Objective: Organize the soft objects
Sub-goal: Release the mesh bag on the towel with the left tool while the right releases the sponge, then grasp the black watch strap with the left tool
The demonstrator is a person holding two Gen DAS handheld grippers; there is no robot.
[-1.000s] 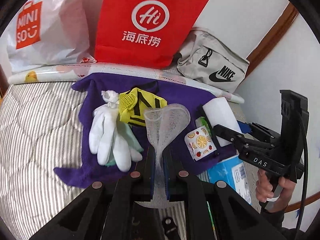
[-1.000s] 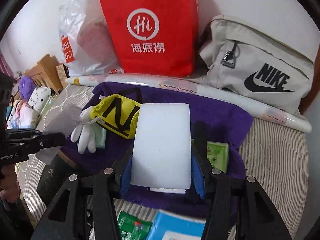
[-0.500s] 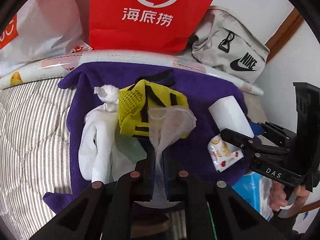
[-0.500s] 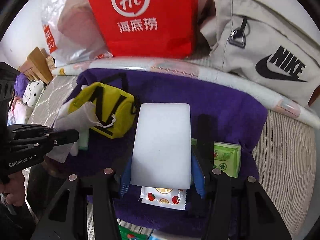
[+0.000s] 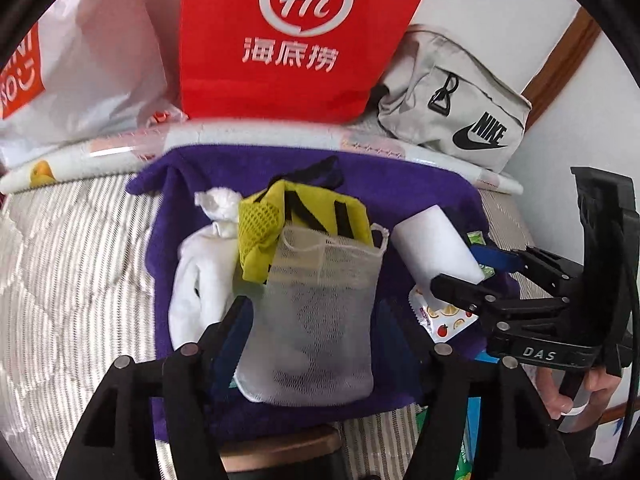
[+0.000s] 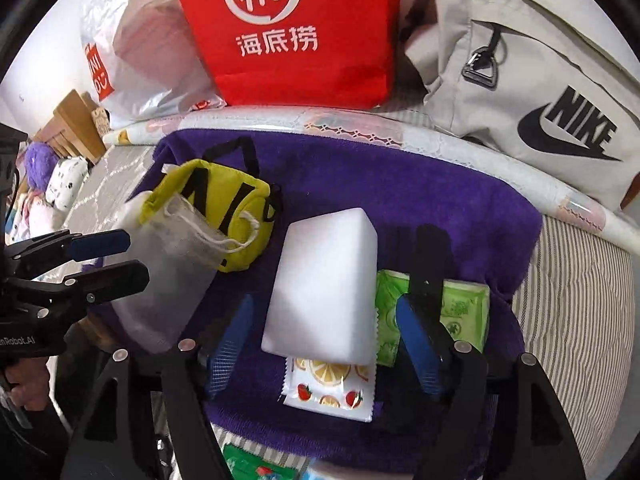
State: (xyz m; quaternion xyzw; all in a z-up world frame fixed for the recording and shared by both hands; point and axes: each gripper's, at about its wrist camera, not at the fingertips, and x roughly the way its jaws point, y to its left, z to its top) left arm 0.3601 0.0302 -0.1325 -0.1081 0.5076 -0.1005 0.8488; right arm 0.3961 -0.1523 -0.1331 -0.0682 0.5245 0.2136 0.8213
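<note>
Jaws of both hand-held grippers are opening: left hand-held gripper (image 5: pixel 312 320) has released the mesh pouch (image 5: pixel 316 316), right hand-held gripper (image 6: pixel 324 336) the white sponge (image 6: pixel 326 280), both now deposited on the purple towel (image 6: pixel 400 184).

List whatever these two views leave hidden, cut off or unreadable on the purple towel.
- White gloves: left wrist view, partly behind the mesh bag and yellow pouch.
- Fruit-print packet: right wrist view, top under the white sponge.
- Green packet: print too small; a finger of the right gripper crosses it.
- Packages at the bottom edge: cut off.
</note>
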